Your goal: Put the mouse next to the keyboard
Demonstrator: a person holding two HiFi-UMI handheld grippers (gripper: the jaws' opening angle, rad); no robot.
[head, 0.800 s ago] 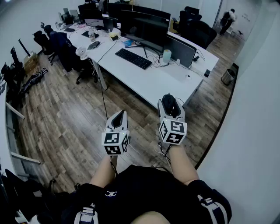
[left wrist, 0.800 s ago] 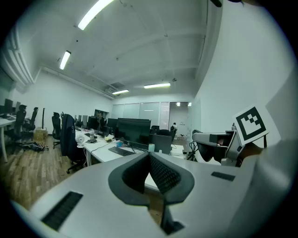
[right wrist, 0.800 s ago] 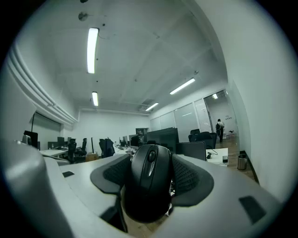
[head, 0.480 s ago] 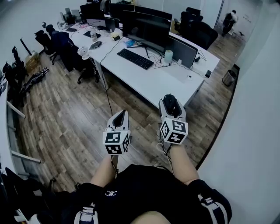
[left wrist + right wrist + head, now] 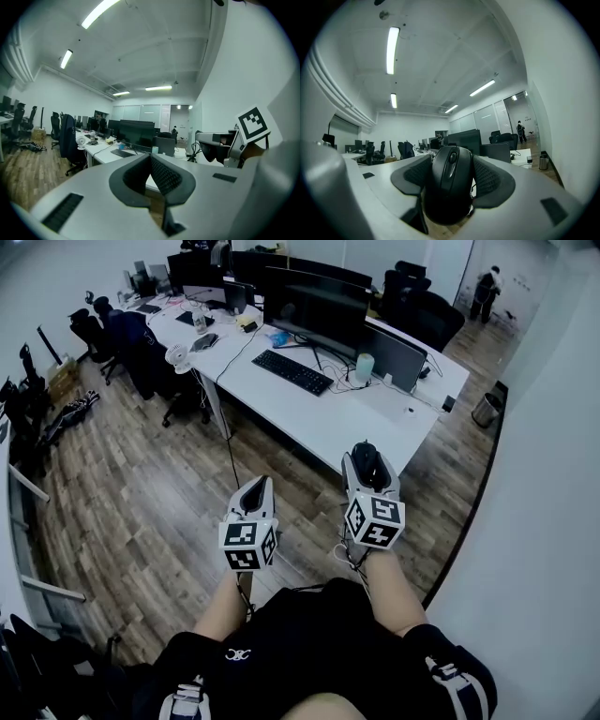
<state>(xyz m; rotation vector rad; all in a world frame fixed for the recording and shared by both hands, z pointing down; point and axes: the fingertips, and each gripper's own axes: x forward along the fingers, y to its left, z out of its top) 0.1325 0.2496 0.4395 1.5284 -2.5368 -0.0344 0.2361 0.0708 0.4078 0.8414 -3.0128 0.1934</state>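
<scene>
**Mouse held short of the white desk**

Head view: a long white desk (image 5: 323, 418) stands on plank floor (image 5: 141, 493), with a black keyboard (image 5: 292, 368) lying before dark monitors (image 5: 314, 304). The left gripper (image 5: 252, 491) and right gripper (image 5: 367, 468) hang over the floor, short of the desk.

Left gripper view: jaws pressed together, empty, under ceiling strip lights (image 5: 101, 12).

Right gripper view: pads clamp the black mouse (image 5: 450, 180), well apart from the keyboard.
</scene>
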